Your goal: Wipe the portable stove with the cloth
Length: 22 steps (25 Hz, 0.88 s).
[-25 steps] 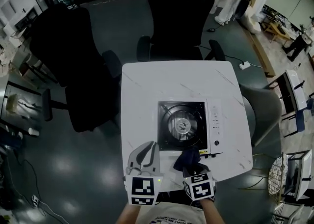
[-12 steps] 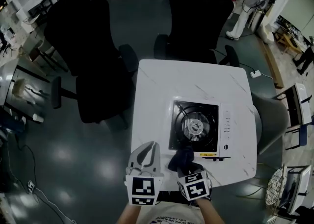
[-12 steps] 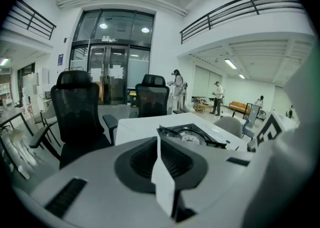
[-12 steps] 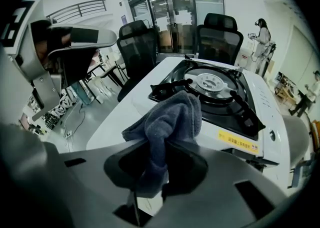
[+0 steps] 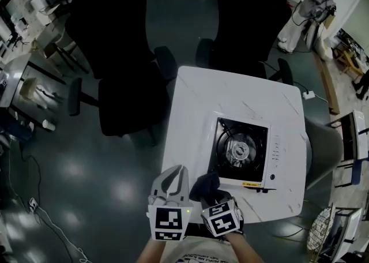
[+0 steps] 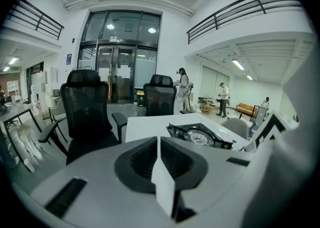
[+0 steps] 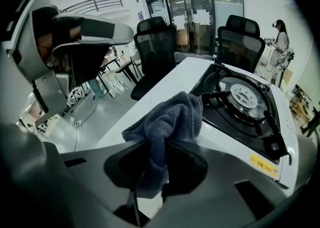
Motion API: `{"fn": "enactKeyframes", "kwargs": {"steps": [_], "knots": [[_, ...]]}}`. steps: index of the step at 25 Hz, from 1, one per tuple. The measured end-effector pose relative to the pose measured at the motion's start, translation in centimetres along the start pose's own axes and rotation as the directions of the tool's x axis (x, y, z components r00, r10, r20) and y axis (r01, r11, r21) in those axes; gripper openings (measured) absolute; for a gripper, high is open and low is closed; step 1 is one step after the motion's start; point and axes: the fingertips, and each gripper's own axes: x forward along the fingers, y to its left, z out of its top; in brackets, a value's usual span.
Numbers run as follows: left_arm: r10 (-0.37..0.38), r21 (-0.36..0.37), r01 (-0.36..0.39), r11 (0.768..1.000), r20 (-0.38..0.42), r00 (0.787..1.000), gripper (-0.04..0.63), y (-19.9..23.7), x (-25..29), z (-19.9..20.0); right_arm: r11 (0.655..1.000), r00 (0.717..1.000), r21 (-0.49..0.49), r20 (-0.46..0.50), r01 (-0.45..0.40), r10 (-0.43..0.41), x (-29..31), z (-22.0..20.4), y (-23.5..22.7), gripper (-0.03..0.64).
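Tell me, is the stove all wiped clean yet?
Not yet, it seems. Done: the cloth is picked up, pinched in the right gripper. In hand: it is held by the near corner of the stove, not pressed on it as far as I can see. The left gripper is shut and empty. Left: the wiping itself.

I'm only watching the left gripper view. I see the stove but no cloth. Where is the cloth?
Observer: The right gripper has it. The dark cloth is pinched between its jaws.
Operator: Is it on the burner?
Observer: No. In the head view the cloth is by the near left corner of the stove.
Operator: Where's my left gripper from above?
Observer: The left gripper is just left of the cloth, at the near left corner of the table.
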Motion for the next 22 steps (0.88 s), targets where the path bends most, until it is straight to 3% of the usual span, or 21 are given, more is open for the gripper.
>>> {"fn": "enactKeyframes", "kwargs": {"steps": [22], "knots": [[0.067,-0.042,-0.067,0.997,0.003,0.998,0.031,2.7,-0.2,-0.4,0.992,0.991,0.002,0.024,-0.129,0.129,1.3,5.1,2.1,0.091]]}}
